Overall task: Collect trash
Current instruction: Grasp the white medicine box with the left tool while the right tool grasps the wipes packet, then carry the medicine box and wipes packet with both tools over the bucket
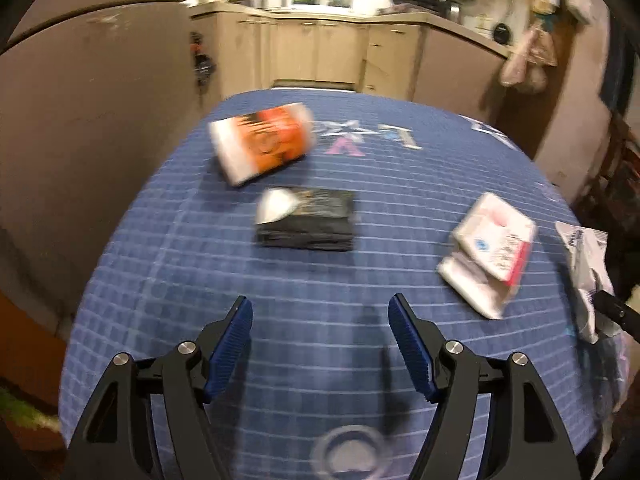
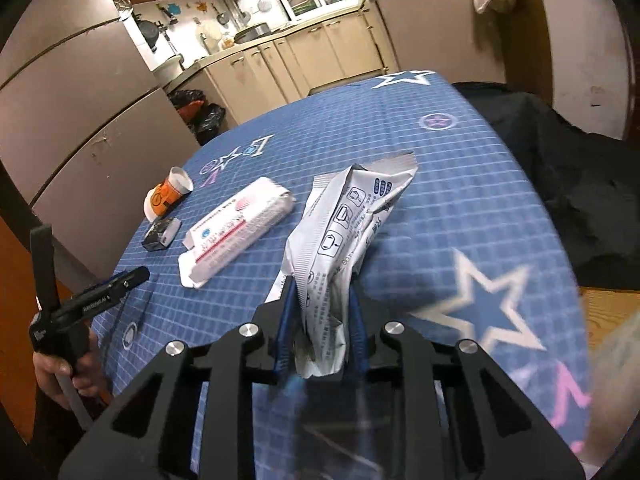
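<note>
In the right wrist view my right gripper (image 2: 322, 286) is shut on a crumpled silver-white wrapper (image 2: 344, 236), which stands up from the blue checked tablecloth (image 2: 460, 184). The same wrapper (image 1: 586, 276) shows at the right edge of the left wrist view. My left gripper (image 1: 320, 308) hangs open over bare cloth with nothing between its blue pads. Ahead of it lie a black packet (image 1: 308, 220), an orange-and-white paper cup (image 1: 262, 142) on its side, and a flattened white-and-pink box (image 1: 490, 252). The left gripper (image 2: 134, 276) also appears at the left of the right wrist view, held by a hand.
A clear round lid or glass (image 1: 350, 452) sits on the cloth just below my left gripper. A black cloth or bag (image 2: 572, 184) lies past the table's right edge. Kitchen cabinets (image 2: 320, 52) and black bin bags (image 2: 200, 112) stand behind the table.
</note>
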